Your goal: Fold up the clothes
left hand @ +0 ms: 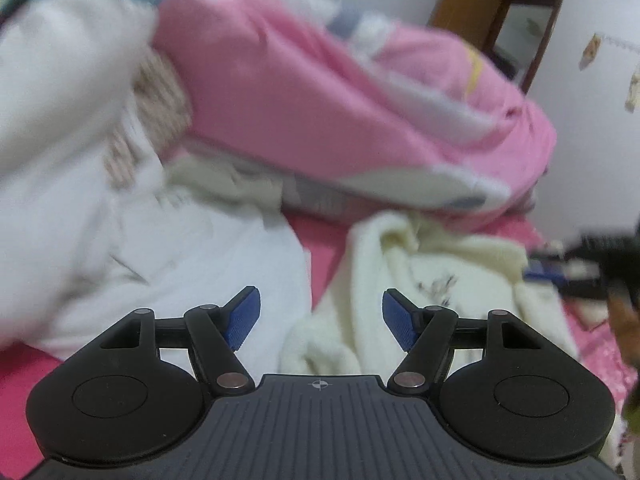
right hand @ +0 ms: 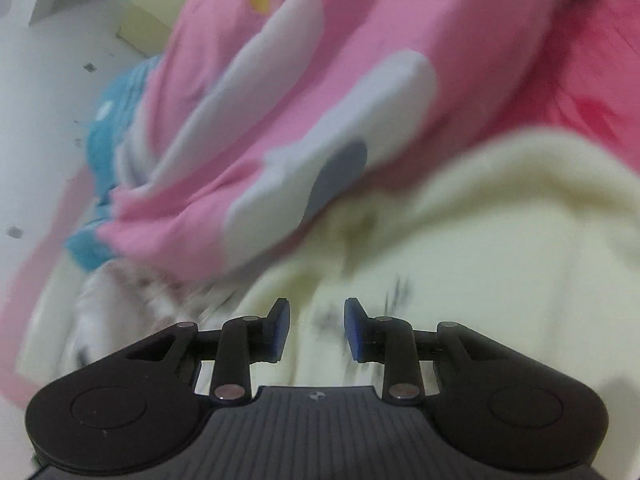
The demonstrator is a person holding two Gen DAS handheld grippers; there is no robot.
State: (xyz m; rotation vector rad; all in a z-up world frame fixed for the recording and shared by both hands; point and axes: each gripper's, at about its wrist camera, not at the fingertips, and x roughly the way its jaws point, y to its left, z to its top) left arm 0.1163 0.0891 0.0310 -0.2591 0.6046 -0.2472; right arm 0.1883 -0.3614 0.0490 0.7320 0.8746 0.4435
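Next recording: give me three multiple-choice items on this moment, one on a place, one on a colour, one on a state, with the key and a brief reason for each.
1. In the left wrist view, where does the fluffy cream fleece garment lie?
A. Right of the smooth white garment
B. On the wooden cabinet
C. On top of the big pink patterned quilt

2. What colour are the pads on the left gripper?
A. Red
B. Blue
C. Yellow

3. What is between the right gripper jaws?
A. A blue towel
B. A pink sleeve
C. Nothing gripped

Key: 1 A, a strip of pink sheet separates the two garments. 2 B, both pads show blue. 3 C, the jaws stand apart above the cream fleece.
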